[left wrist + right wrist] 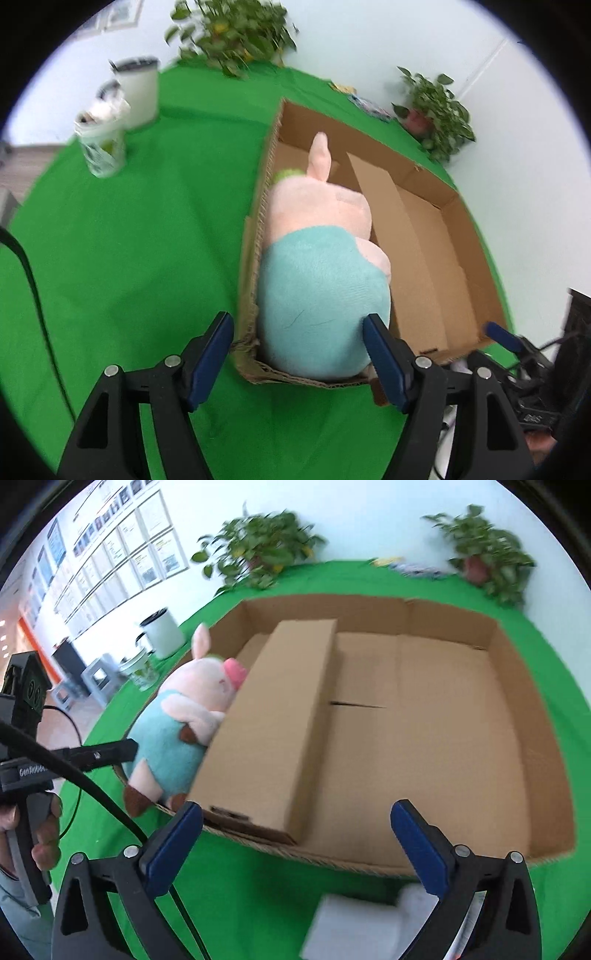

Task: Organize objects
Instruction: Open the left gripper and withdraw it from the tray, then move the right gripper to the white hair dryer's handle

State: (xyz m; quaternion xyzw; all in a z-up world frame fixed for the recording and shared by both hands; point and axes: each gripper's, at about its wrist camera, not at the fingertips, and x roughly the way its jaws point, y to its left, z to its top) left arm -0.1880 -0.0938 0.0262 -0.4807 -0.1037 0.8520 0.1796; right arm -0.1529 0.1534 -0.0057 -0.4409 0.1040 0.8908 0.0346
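Note:
A plush pig (317, 273) in a teal outfit sits in the left end of an open cardboard box (465, 236) on the green cloth. It also shows in the right wrist view (177, 727), squeezed between the box wall and a long closed carton (273, 723) lying inside the box (524, 709). My left gripper (299, 343) is open, its fingers either side of the pig's back without gripping it. My right gripper (295, 830) is open and empty, above the box's near rim. A white object (354, 923) lies blurred on the cloth below it.
A white lidded mug (138, 92) and a printed cup (101, 147) stand at the far left of the cloth. Two potted plants (258, 550) (487, 554) and some flat printed items (410, 566) sit along the back edge. A black cable (29, 280) crosses the cloth.

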